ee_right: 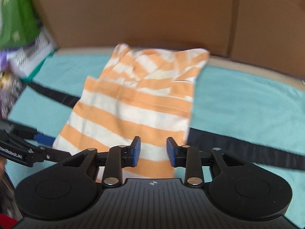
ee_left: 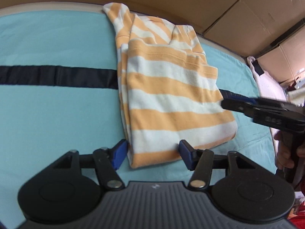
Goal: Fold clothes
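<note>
I am looking at the striped shirt [ee_left: 167, 87]. It is orange and white, and it lies folded on the blue cover [ee_left: 57, 118] of the table. Its long side runs away from me, from the near edge up to the far edge, where the brown boxes [ee_left: 257, 19] stand. The far end, with the sleeves, is bunched and reaches the pale rim at the far edge. A dark strap [ee_left: 57, 75] crosses the cover from side to side and goes under the shirt.

My left gripper [ee_left: 152, 153] sits right at the near end of the shirt. Its two blue pads are spread apart, with the shirt's near left corner between them. I do not think they press on the cloth; the pads sit at the cloth's edges and nothing is lifted. So it holds nothing.

My right gripper [ee_right: 153, 150] is over the near part of the shirt too, closer to the right side. Its pads are partly apart, less wide than the left ones. The cloth shows in the gap, but they are not pinching it. In the left view I see it from the side [ee_left: 253, 106], by the shirt's right edge, with a hand [ee_left: 286, 152] on its handle.

Both grippers are at the near end, so I think either could grab it. The shirt looks almost done. Only the messy far end may still need tidying, and that is a long reach for both.
</note>
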`<state>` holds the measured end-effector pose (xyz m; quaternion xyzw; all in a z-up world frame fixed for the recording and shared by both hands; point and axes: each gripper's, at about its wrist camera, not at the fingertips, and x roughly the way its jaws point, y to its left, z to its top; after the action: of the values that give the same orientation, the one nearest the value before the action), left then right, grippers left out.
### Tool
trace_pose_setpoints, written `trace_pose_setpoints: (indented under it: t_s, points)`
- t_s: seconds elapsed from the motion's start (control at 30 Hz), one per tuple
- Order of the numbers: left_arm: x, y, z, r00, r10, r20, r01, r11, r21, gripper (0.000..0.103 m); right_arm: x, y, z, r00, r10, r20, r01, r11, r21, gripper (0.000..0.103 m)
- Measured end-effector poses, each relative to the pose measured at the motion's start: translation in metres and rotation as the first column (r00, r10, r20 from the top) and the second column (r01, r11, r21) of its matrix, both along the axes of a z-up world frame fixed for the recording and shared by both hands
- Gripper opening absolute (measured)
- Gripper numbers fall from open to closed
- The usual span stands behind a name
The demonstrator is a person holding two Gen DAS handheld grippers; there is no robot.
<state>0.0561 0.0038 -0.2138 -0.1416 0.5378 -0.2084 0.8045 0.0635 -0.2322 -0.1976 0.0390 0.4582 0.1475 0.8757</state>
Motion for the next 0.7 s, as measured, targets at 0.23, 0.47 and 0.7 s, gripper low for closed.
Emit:
trace_pose_setpoints:
  t_s: [0.23,0.47,0.7]
  points:
    - [-0.009,-0.006,0.015,0.997,-0.007,0.078,0.006,1.0,0.013,0.055,-0.041,-0.043,-0.022,0.986,-0.068,-0.154,0.089,0.987,0.136,0.04]
    - [-0.005,-0.006,0.008,0.998,-0.022,0.053,0.021,1.0,0.018,0.018,-0.035,-0.021,-0.022,0.995,-0.026,-0.097,0.04,0.988,0.15,0.034]
    - [-0.008,0.012,0.001,0.999,0.034,-0.001,-0.034,0.999,-0.042,0.005,-0.031,-0.022,-0.02,0.992,0.029,-0.126,-0.009,0.988,0.152,0.013]
